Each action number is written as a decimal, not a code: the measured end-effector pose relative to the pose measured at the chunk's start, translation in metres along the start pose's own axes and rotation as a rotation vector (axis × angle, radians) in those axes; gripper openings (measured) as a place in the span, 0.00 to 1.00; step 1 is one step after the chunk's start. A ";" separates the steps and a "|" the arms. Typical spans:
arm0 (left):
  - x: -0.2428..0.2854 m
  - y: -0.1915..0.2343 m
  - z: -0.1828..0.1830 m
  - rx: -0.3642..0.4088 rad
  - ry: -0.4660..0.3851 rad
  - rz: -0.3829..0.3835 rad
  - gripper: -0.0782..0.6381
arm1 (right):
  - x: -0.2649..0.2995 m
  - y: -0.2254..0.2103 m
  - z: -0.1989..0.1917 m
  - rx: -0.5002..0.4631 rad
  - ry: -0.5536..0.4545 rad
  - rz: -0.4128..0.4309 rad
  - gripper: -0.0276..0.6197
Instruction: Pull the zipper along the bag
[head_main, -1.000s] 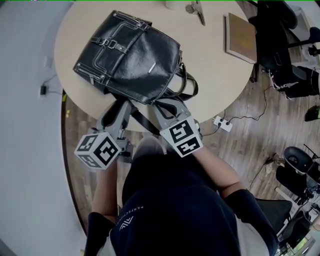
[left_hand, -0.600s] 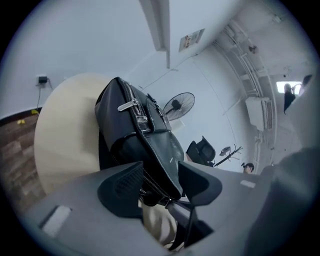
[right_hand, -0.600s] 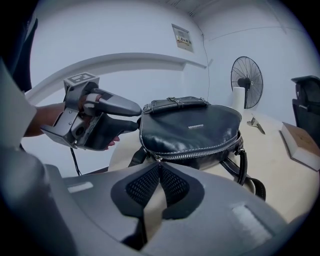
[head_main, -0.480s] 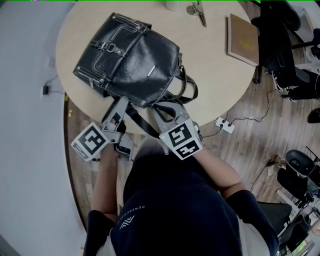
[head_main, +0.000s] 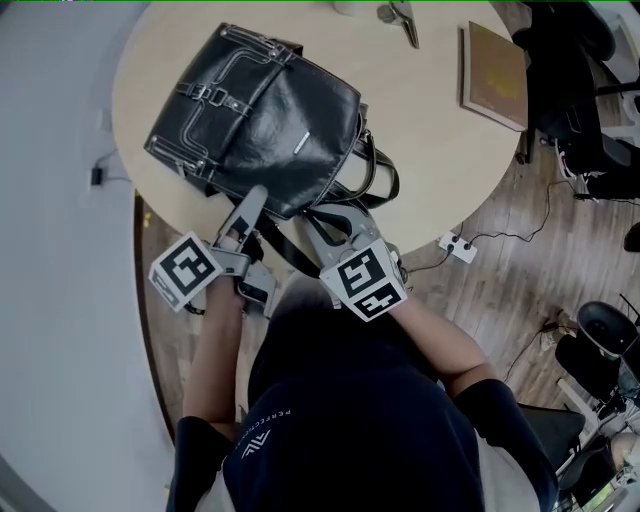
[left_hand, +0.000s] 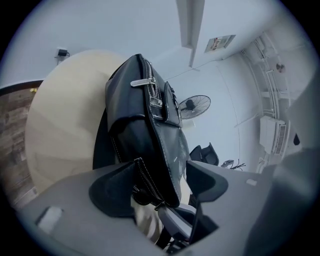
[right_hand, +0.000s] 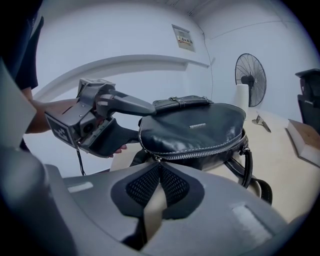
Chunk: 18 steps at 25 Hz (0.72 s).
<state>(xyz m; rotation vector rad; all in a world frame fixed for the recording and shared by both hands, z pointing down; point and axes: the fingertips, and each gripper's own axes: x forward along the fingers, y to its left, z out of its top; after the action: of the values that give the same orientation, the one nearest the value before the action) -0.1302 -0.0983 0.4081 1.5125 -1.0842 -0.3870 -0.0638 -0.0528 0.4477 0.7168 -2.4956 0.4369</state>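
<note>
A black leather bag (head_main: 260, 115) lies flat on the round beige table (head_main: 430, 130), its straps hanging over the near edge. My right gripper (head_main: 318, 215) is at the bag's near corner. In the right gripper view its jaws (right_hand: 159, 175) are pressed together just below the zipper slider (right_hand: 156, 159), shut on the pull tab. The silver zipper (right_hand: 210, 148) runs right along the bag's rim. My left gripper (head_main: 252, 205) is at the near left edge. Its jaws (left_hand: 160, 182) are opening, and the bag's edge (left_hand: 145, 130) stands between the spread pads.
A brown book (head_main: 492, 62) and a small metal clip (head_main: 398, 15) lie at the table's far side. Dark office chairs (head_main: 580, 80) stand to the right. A power strip (head_main: 460, 247) with cables is on the wooden floor. A standing fan (right_hand: 250, 75) is behind the table.
My left gripper has swung left and forward to the bag's near left edge, and its jaws have spread wide. The right gripper and the bag have stayed in place.
</note>
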 end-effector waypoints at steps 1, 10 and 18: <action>0.001 0.000 -0.003 0.009 0.009 0.003 0.56 | 0.000 0.000 0.000 -0.001 0.000 0.003 0.06; -0.002 0.014 -0.005 0.052 0.055 0.060 0.38 | -0.004 -0.002 0.002 -0.023 0.017 0.012 0.06; -0.001 0.016 -0.001 0.077 0.060 0.079 0.29 | -0.012 -0.008 0.005 -0.037 0.037 -0.013 0.06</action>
<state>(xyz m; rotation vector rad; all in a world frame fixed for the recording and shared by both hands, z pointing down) -0.1362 -0.0951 0.4226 1.5345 -1.1189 -0.2463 -0.0521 -0.0558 0.4384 0.7033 -2.4571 0.3948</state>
